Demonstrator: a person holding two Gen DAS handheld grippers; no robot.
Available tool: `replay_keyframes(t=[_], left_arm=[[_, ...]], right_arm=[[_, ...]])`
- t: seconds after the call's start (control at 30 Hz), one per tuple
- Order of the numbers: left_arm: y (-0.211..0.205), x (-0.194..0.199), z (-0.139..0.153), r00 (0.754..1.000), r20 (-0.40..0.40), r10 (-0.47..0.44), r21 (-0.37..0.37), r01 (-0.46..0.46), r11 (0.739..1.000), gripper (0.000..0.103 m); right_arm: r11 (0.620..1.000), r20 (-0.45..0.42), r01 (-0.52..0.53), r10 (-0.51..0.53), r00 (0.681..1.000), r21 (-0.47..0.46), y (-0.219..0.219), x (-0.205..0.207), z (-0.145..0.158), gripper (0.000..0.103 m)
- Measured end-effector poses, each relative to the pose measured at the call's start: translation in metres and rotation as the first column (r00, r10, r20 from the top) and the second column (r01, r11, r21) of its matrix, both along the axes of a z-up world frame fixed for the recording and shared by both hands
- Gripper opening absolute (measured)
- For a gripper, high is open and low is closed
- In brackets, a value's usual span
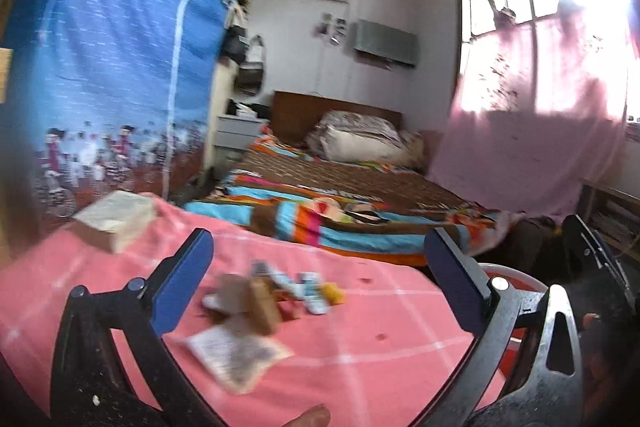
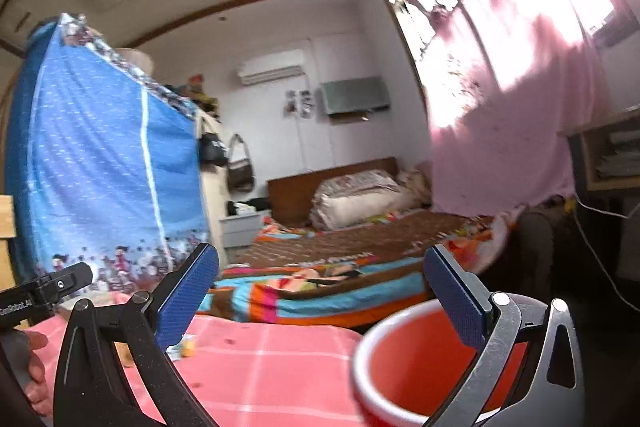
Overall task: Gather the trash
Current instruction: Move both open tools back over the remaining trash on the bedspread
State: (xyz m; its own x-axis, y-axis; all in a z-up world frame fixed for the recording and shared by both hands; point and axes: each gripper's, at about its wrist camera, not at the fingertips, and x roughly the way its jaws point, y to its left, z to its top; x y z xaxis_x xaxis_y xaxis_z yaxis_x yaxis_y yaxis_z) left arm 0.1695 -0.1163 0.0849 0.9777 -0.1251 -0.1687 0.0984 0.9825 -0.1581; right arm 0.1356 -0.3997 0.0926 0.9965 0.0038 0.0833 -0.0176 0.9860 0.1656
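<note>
A blurred heap of trash (image 1: 264, 295) lies on the pink checked cloth (image 1: 360, 347): brown cardboard bits, white wrappers, a yellow scrap (image 1: 334, 293) and a printed paper (image 1: 240, 353). My left gripper (image 1: 318, 275) hangs open above the heap with nothing between its blue pads. A red bin with a white rim (image 2: 404, 359) stands at the cloth's right edge. My right gripper (image 2: 322, 291) is open and empty, its right finger over the bin's mouth. A few scraps (image 2: 186, 347) show behind its left finger. The left gripper's body (image 2: 44, 291) shows at that view's left edge.
A cream box (image 1: 116, 217) lies on the cloth at the far left. Beyond the cloth is a bed with a striped blanket (image 1: 340, 199). A blue fabric wardrobe (image 1: 120, 59) rises on the left. A pink curtain (image 1: 520, 131) hangs on the right.
</note>
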Motion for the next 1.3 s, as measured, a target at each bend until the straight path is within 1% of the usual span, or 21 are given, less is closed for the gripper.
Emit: replay_keyframes(t=[0.1,0.3,0.47,0.6,0.8,0.9,0.97,1.03,1.17,1.23,1.3], left_arm=[[0.022,-0.013,-0.002,0.998,0.011,0.054,0.006,-0.054,0.999,0.103],[0.057,-0.032,-0.013,0.993,0.012,0.118,0.019,-0.118,0.993,0.103],[0.074,-0.041,-0.026,0.989,0.003,0.149,0.04,-0.149,0.988,0.103],[0.082,-0.04,-0.034,0.989,-0.026,0.146,0.058,-0.144,0.988,0.103],[0.081,-0.032,-0.042,0.992,-0.089,0.094,0.058,-0.089,0.994,0.103],[0.081,-0.025,-0.045,0.99,-0.125,0.065,0.061,-0.057,0.996,0.103],[0.076,-0.019,-0.047,0.986,-0.162,0.038,0.071,-0.027,0.997,0.103],[0.073,-0.012,-0.05,0.979,-0.201,0.007,0.079,0.01,0.997,0.103],[0.064,0.008,-0.058,0.951,-0.303,-0.064,0.09,0.095,0.991,0.102],[0.059,0.018,-0.062,0.93,-0.355,-0.092,0.093,0.133,0.987,0.1],[0.054,0.029,-0.068,0.904,-0.41,-0.119,0.091,0.171,0.981,0.097]], right_arm=[[0.999,0.015,-0.04,0.04,0.999,-0.032,0.021,-0.004,0.002,0.103],[0.991,0.028,-0.113,0.115,0.993,-0.077,0.053,-0.004,0.001,0.103],[0.976,0.032,-0.179,0.184,0.982,-0.124,0.079,-0.004,-0.003,0.103],[0.961,0.014,-0.224,0.229,0.973,-0.165,0.096,0.0,-0.008,0.103],[0.938,-0.052,-0.264,0.259,0.965,-0.226,0.119,0.011,-0.019,0.103],[0.931,-0.104,-0.264,0.245,0.964,-0.251,0.125,0.019,-0.025,0.103],[0.931,-0.139,-0.261,0.232,0.963,-0.256,0.126,0.025,-0.027,0.103],[0.934,-0.177,-0.27,0.232,0.956,-0.235,0.122,0.032,-0.028,0.103],[0.939,-0.253,-0.28,0.227,0.94,-0.2,0.116,0.043,-0.032,0.103],[0.939,-0.301,-0.289,0.225,0.927,-0.188,0.115,0.051,-0.035,0.103],[0.937,-0.344,-0.307,0.235,0.909,-0.17,0.114,0.058,-0.038,0.102]])
